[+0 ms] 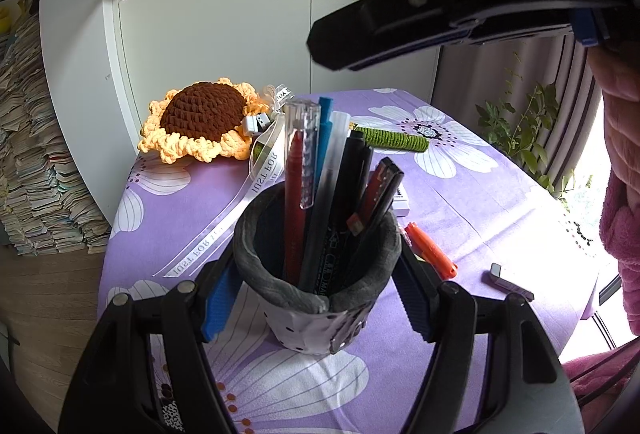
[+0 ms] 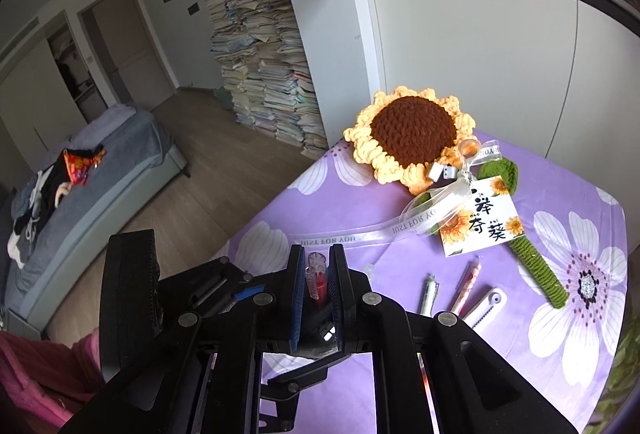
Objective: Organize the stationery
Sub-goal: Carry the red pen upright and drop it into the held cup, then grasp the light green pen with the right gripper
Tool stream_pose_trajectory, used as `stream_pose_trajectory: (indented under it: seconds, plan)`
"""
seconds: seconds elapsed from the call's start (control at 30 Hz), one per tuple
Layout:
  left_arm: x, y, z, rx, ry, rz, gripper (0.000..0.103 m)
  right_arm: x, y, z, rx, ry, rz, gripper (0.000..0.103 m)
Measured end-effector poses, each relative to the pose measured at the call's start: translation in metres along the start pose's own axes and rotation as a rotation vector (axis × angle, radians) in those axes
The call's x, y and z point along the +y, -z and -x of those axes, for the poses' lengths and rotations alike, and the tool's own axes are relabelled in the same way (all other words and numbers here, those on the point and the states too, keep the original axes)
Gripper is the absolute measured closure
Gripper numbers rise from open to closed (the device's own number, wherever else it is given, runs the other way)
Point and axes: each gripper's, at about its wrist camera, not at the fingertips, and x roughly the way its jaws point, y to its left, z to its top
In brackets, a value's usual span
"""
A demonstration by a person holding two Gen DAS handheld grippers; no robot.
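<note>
Task approx. half done: pen holder (image 1: 316, 274) on the purple flowered desk (image 1: 460, 194) already has several pens & markers upright; left gripper (image 1: 316, 298) has its fingers clamped on the holder's sides. Right gripper (image 2: 316, 284) pinches a red pen w/ clear cap (image 2: 316, 276) — prob. headed for the holder. Left lying loose: orange marker (image 1: 430, 250), two pens (image 2: 448, 290), white utility knife (image 2: 486, 306), small grey piece (image 1: 512, 284).

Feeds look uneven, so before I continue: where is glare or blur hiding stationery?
Left wrist view: window glare bleaches the tablecloth by the orange pen; pen holder sharp. Right wrist view: even light, loose pens clear, fisheye bends the edges.
</note>
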Motion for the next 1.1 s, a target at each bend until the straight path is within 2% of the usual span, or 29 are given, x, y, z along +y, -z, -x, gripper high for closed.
stream_pose_trajectory:
  seconds: [0.1, 0.2, 0.33, 0.43, 0.53, 0.77, 0.93, 1.1]
  plan:
    - [0.000, 0.000, 0.000, 0.000, 0.000, 0.001, 0.033, -0.011, 0.003, 0.019, -0.046, 0.017, -0.029, 0.092]
    - [0.000, 0.000, 0.000, -0.001, 0.000, 0.001, 0.033, -0.030, 0.012, 0.024, -0.038, 0.071, -0.078, 0.092]
    - [0.001, 0.001, 0.000, -0.003, -0.001, 0.003, 0.033, -0.057, 0.039, 0.001, 0.074, 0.159, -0.154, 0.092]
    - [0.000, 0.000, 0.000, -0.002, -0.002, 0.004, 0.033, -0.067, 0.062, -0.023, 0.164, 0.188, -0.186, 0.092]
    - [0.000, 0.000, 0.000, -0.002, -0.005, 0.001, 0.033, -0.070, 0.074, -0.040, 0.202, 0.213, -0.178, 0.092]
    - [0.000, 0.001, 0.001, 0.001, -0.007, 0.005, 0.033, -0.085, 0.054, -0.071, 0.207, 0.188, -0.199, 0.092]
    - [0.001, 0.000, 0.000, 0.003, -0.004, 0.004, 0.033, -0.096, 0.047, -0.102, 0.261, 0.173, -0.199, 0.092]
    - [0.001, -0.001, -0.001, 0.004, -0.003, 0.002, 0.033, -0.100, 0.044, -0.118, 0.277, 0.198, -0.198, 0.092]
